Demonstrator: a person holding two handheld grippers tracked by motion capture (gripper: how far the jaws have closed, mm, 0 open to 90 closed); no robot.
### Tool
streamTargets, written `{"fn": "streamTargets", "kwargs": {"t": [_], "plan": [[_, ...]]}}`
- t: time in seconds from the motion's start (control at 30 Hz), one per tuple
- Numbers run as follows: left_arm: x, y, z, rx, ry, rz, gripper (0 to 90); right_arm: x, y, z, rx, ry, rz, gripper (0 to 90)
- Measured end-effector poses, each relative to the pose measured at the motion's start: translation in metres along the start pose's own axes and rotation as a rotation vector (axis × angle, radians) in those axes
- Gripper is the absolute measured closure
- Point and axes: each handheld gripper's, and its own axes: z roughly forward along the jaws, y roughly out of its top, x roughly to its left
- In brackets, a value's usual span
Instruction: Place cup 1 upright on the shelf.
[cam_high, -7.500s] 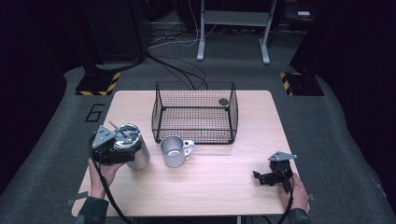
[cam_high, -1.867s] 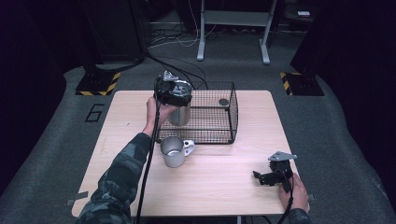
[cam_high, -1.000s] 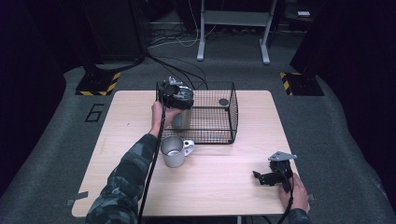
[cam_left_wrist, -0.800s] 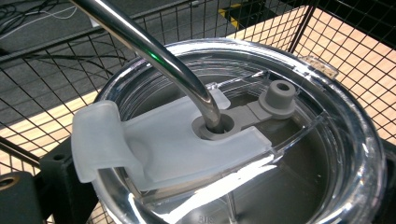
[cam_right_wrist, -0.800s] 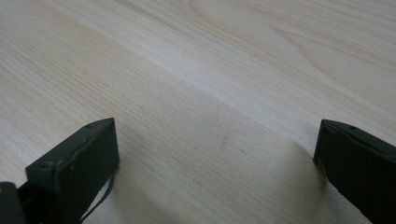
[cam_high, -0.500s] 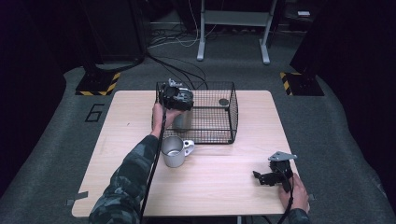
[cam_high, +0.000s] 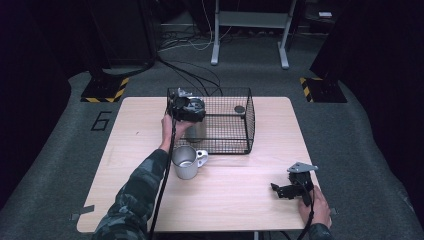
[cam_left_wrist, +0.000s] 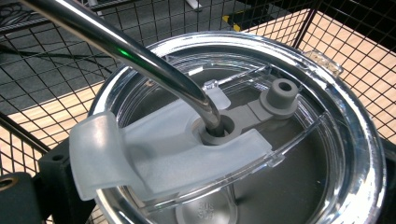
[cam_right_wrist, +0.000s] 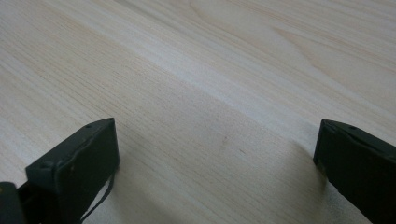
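Tumbler, steel with a clear lid and a metal straw, stands inside the wire basket at its near-left corner, with the left tongs right on top of it. From the left gripper view the lid sits close under the camera and a black jaw hugs its rim at the lower left, so the left tongs look clenched on the tumbler; whether its base has reached the basket floor I cannot tell. That part of the job seems nearly done, needing only a release and a lift clear of the mesh. A steel mug waits on the surface just near of the basket, likely next to go in. A small dark disc lies at the far right of the basket. The right tongs rest on the surface at the near right, released and holding nothing.
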Motion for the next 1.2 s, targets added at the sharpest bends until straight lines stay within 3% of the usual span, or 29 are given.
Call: {"fn": "streamTargets", "kwargs": {"t": [0.23,0.53,0.83,1.2], "plan": [[0.000,0.001,-0.005,-0.011,-0.009,-0.015,1.7,0.000,0.000,0.000,0.003,0.004,-0.002,0.0],[-0.002,0.007,-0.023,-0.040,0.028,-0.016,0.1,0.000,0.000,0.000,0.004,0.004,0.001,0.0],[-0.003,0.010,-0.047,-0.074,-0.008,-0.012,0.1,0.000,0.000,0.000,0.003,0.004,-0.001,0.0],[-0.013,0.002,-0.079,-0.105,-0.052,0.044,0.2,0.000,0.000,0.000,-0.001,0.002,-0.002,0.0]]}}
